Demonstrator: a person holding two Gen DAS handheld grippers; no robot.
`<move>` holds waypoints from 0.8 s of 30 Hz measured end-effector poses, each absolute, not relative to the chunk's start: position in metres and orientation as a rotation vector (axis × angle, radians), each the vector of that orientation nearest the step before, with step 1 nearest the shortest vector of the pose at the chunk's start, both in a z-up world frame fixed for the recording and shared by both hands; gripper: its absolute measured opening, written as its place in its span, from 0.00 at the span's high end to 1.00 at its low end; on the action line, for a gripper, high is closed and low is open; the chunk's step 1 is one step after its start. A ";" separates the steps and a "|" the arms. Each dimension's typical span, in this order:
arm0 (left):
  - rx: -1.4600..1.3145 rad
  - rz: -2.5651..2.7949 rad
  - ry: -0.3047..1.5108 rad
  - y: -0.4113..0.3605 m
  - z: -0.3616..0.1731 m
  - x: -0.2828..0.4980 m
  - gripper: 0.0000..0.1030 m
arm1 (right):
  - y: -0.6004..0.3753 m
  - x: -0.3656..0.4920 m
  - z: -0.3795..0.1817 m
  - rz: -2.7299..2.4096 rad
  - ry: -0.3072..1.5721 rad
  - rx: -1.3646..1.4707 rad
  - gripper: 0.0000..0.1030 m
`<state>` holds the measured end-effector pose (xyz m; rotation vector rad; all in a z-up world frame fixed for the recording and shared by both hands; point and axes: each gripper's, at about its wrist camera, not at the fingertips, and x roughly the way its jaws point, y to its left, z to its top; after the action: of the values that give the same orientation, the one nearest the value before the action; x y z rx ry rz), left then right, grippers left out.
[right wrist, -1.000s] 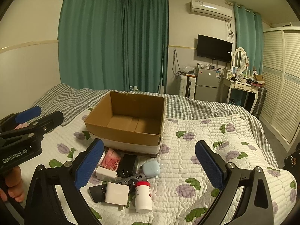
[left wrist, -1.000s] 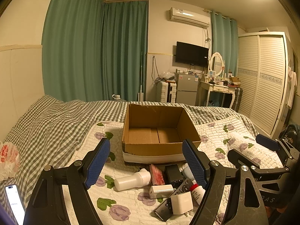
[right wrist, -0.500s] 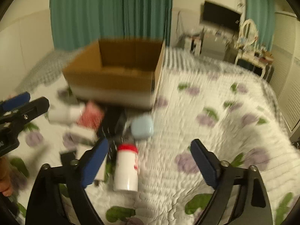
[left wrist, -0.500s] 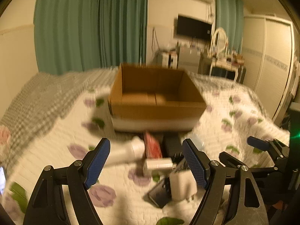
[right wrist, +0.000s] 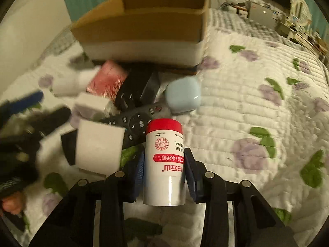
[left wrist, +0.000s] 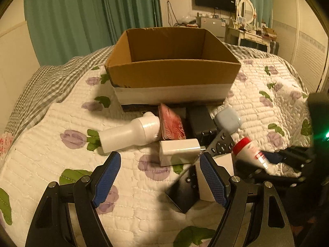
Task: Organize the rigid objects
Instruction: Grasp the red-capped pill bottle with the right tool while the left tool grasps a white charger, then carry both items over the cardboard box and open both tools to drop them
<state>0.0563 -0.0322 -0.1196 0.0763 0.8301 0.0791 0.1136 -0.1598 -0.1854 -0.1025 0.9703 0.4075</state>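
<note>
Right wrist view: right gripper [right wrist: 163, 168] looks clamped on the bottle [right wrist: 164, 162]; lift straight, then toward the box [right wrist: 144, 26] at twelve o'clock; left gripper [left wrist: 158, 177] apart.

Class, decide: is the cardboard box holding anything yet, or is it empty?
Cannot tell fully: the cardboard box shows only bare inner walls; its floor is hidden behind the near wall.
</note>
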 end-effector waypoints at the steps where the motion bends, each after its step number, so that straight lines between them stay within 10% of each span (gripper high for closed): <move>1: 0.081 0.072 0.831 -0.036 -0.119 0.055 0.21 | -0.161 0.113 -0.179 0.394 0.956 -0.109 0.65; 14: 0.204 0.028 0.961 -0.102 -0.158 0.069 0.24 | -0.203 0.114 -0.150 0.365 0.883 -0.022 0.65; 24: 0.180 0.002 0.947 -0.098 -0.153 0.064 0.46 | -0.208 0.106 -0.144 0.378 0.861 -0.011 0.65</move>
<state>0.0635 -0.0980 -0.1528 0.1804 0.9471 0.0020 0.1058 -0.2081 -0.1441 -0.0105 0.8613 0.3781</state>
